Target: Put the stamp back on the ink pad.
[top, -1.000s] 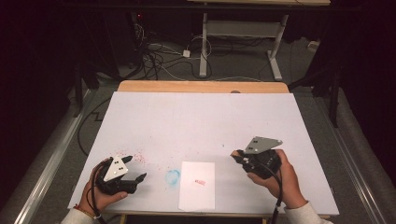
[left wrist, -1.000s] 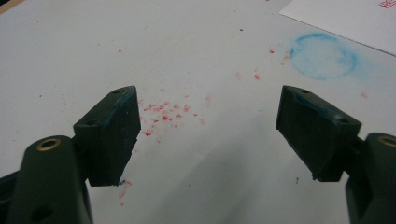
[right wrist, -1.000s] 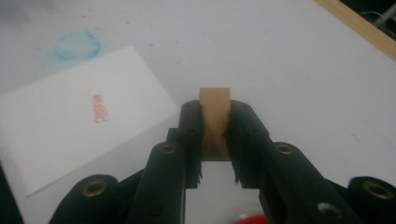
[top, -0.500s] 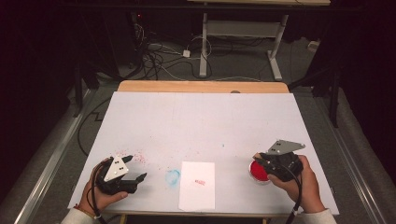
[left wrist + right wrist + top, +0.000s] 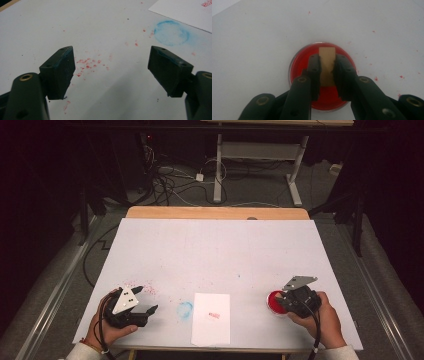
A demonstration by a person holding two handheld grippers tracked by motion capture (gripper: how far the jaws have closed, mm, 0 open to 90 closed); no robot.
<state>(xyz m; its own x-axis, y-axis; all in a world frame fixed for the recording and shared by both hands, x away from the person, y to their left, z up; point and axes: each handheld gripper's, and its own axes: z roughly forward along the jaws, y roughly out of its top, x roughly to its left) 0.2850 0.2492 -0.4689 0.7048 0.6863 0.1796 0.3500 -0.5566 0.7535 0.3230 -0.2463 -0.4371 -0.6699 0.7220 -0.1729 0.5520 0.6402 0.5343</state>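
Stamp stood clamped in your right gripper, its wooden block directly over the red ink pad at the worktop's near right; paper lay to its left, nearer your wide-open left gripper.

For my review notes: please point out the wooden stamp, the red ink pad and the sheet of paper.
wooden stamp (image 5: 327, 62), right gripper view, tan handle between the jaws.
red ink pad (image 5: 299, 62), right gripper view, red surface left of the jaws.
sheet of paper (image 5: 211, 330), high view, blank lower part.
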